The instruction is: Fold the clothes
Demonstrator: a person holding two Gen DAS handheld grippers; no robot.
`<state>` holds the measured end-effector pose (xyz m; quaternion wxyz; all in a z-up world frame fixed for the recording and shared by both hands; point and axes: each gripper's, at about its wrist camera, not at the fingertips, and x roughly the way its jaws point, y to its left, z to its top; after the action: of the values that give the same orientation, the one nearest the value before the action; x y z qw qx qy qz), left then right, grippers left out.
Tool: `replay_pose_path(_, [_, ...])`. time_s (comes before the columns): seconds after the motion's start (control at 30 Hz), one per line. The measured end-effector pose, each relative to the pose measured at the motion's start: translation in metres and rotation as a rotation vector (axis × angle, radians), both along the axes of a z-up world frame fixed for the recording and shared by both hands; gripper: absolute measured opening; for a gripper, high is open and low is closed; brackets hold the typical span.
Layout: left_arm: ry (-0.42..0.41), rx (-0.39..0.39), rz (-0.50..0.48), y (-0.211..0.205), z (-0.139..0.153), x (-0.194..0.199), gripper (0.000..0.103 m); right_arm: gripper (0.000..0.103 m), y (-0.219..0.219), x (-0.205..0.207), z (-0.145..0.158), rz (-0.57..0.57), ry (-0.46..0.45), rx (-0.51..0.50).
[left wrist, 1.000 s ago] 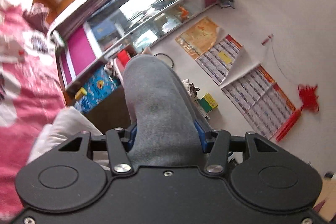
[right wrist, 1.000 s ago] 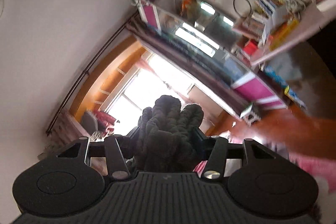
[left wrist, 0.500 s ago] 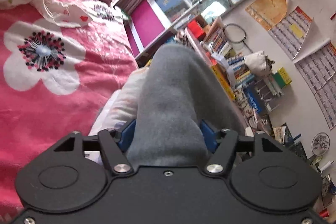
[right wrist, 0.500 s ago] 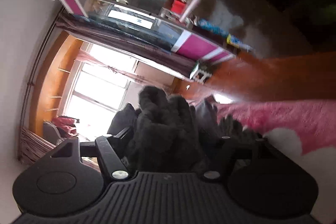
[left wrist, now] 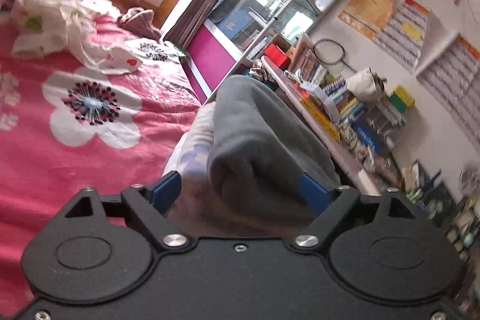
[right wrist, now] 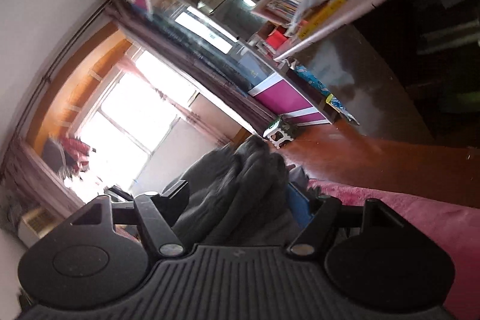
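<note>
My left gripper (left wrist: 240, 191) has its jaws spread, the grey garment (left wrist: 258, 140) bunched loosely between them; my right gripper (right wrist: 240, 200) looks clamped on a dark fold (right wrist: 240, 179). Both sit over the pink floral bedspread (left wrist: 90, 146) near its edge. With the left that loose, the cloth could slip off and drag the fold crooked.

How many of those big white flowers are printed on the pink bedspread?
1 whole big white flower with a dark dotted centre on the pink bedspread, left of the grey garment. Partial blooms sit near the rumpled white bedding and at the left edge; others may be hidden.
</note>
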<state>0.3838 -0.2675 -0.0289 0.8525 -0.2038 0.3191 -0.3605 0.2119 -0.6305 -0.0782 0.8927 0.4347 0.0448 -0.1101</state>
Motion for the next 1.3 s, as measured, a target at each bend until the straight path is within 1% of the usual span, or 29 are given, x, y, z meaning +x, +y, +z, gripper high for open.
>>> replay_pose_path(0.13, [-0.037,0.052,-0.009,0.007,0.006,-0.024,0.09,0.076,0.027,-0.015,0.015,0.027,0.036,-0.061])
replay_pose_path(0.17, [-0.04,0.058,-0.012,0.008,0.008,-0.03,0.093,0.077,0.032,-0.018,0.019,0.03,0.053,-0.071])
replay_pose_path(0.2, [-0.053,0.078,-0.012,0.008,0.012,-0.037,0.096,0.08,0.037,-0.021,0.022,0.033,0.071,-0.08])
replay_pose_path(0.23, [-0.072,0.106,-0.009,0.007,0.015,-0.044,0.101,0.082,0.042,-0.024,0.025,0.039,0.086,-0.092])
replay_pose_path(0.27, [-0.091,0.133,-0.007,0.007,0.019,-0.051,0.103,0.085,0.046,-0.026,0.029,0.048,0.098,-0.106])
replay_pose_path(0.33, [-0.128,0.188,-0.003,0.005,0.027,-0.065,0.103,0.093,0.059,-0.034,0.035,0.051,0.129,-0.136])
replay_pose_path(0.37, [-0.15,0.229,0.007,0.002,0.03,-0.072,0.103,0.097,0.067,-0.04,0.039,0.057,0.147,-0.151])
replay_pose_path(0.43, [-0.196,0.32,0.032,-0.004,0.035,-0.085,0.103,0.099,0.077,-0.044,0.045,0.062,0.187,-0.174])
replay_pose_path(0.5, [-0.228,0.39,0.051,-0.007,0.04,-0.097,0.103,0.103,0.084,-0.047,0.05,0.062,0.227,-0.194])
replay_pose_path(0.6, [-0.262,0.459,0.054,-0.01,0.044,-0.114,0.103,0.103,0.103,-0.063,0.055,0.066,0.275,-0.214])
replay_pose_path(0.7, [-0.269,0.52,0.063,-0.011,0.044,-0.126,0.103,0.103,0.114,-0.072,0.064,0.062,0.324,-0.244])
replay_pose_path(0.8, [-0.308,0.572,0.046,-0.01,0.043,-0.139,0.103,0.103,0.125,-0.083,0.074,0.056,0.363,-0.288])
replay_pose_path(0.9, [-0.338,0.622,0.055,-0.011,0.045,-0.151,0.103,0.103,0.138,-0.092,0.083,0.056,0.385,-0.324])
replay_pose_path(0.97, [-0.339,0.635,0.064,-0.01,0.047,-0.156,0.103,0.103,0.143,-0.098,0.089,0.054,0.389,-0.339])
replay_pose_path(1.07, [-0.317,0.608,0.045,-0.006,0.055,-0.164,0.103,0.103,0.146,-0.106,0.097,0.043,0.395,-0.353])
replay_pose_path(1.3, [-0.347,0.593,0.027,-0.005,0.067,-0.185,0.103,0.103,0.152,-0.119,0.105,0.038,0.41,-0.367])
